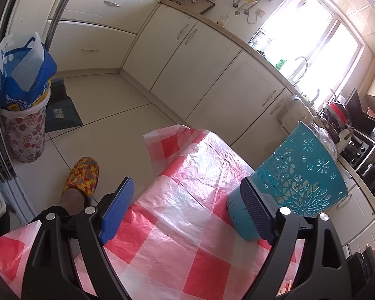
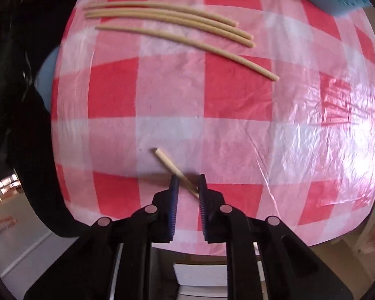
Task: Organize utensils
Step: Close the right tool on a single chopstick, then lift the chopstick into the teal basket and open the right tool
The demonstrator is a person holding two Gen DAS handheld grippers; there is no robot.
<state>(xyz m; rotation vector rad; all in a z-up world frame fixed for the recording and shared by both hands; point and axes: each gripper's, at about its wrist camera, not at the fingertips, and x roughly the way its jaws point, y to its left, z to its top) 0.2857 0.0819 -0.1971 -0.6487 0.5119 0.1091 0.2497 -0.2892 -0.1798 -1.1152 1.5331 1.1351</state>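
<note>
Left wrist view first: the left gripper [image 1: 187, 205] hangs over the red-checked tablecloth [image 1: 187, 175] with its jaws wide apart and nothing between them, and the teal cutout holder [image 1: 297, 185] stands just past its right finger. My guess is it's parked there to steady the holder, or just to stay clear, while the other hand fetches things. A slippered foot [image 1: 81, 182] shows on the floor below. Right wrist view: the right gripper [image 2: 187, 190] points almost straight down and its jaws have come nearly together around one chopstick [image 2: 175, 170], which crosses the gap at a slant; looks pinched at both pads, though the far end may rest on the cloth. Four more chopsticks [image 2: 177, 22] lie well apart, near the far edge, probably waiting their turn for the holder.
</note>
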